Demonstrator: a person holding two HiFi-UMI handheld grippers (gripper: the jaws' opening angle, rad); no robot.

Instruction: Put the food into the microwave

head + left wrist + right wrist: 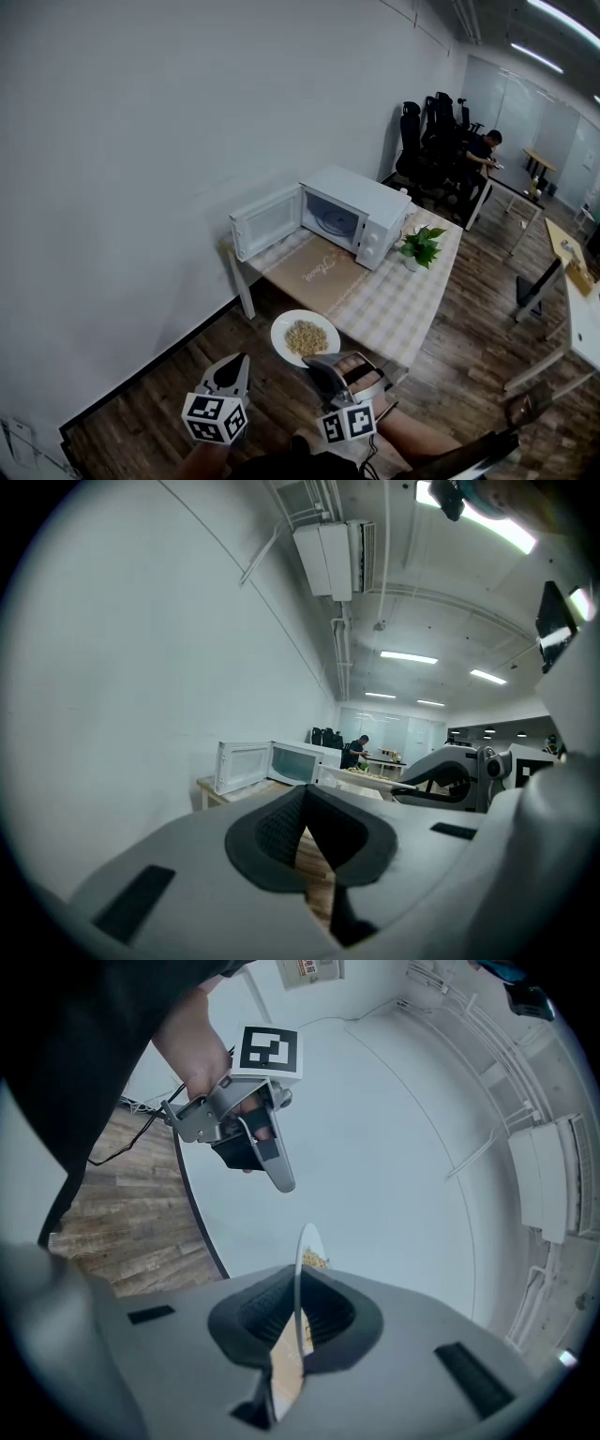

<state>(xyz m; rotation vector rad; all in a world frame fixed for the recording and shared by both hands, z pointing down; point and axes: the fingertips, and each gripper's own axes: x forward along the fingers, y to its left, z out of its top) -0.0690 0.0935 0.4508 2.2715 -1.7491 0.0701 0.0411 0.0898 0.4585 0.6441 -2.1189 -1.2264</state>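
One plate (pixel 281 331) with a single heap of pale food (pixel 306 337) was held level just beyond the near edge of the table (pixel 398 305), clear of its top. The right gripper (pixel 322 363) had its jaws clenched on the plate's rim, which showed edge-on between the two pads in the right gripper view. The left gripper (pixel 232 367) hung just beside it, lower and to the left, apart from the plate, its jaws pressed together on nothing. On the checked table stood one white microwave (pixel 366 214) at the far end, its door (pixel 267 221) swung open to the left, and one small potted plant (pixel 420 246) to its right
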